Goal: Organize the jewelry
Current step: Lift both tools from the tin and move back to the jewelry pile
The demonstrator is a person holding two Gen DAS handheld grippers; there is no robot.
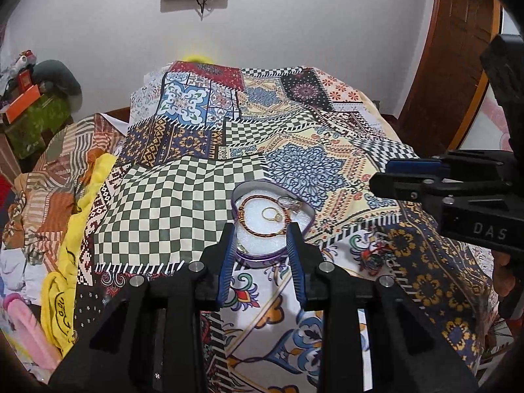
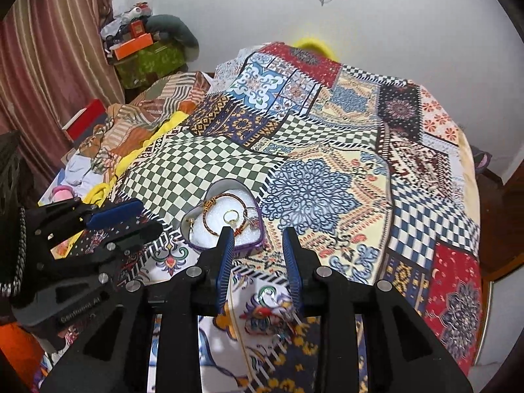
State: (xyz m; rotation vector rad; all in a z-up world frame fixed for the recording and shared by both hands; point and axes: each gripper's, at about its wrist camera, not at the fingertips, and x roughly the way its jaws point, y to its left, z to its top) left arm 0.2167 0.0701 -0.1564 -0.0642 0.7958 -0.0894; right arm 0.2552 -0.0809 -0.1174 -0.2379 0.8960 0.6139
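A heart-shaped purple tin with white foam lining lies on the patterned bedspread. In it lie a braided red-gold bracelet, a gold ring and a silvery piece. My left gripper is open and empty, its fingertips over the tin's near rim. My right gripper is open and empty, just right of the tin; it shows in the left wrist view. A small jewelry piece lies on the cloth below the right fingers.
The patchwork bedspread covers the bed. Crumpled clothes and yellow fabric lie at the left. Boxes are stacked by the curtain. A wooden headboard stands at the right, a white wall behind.
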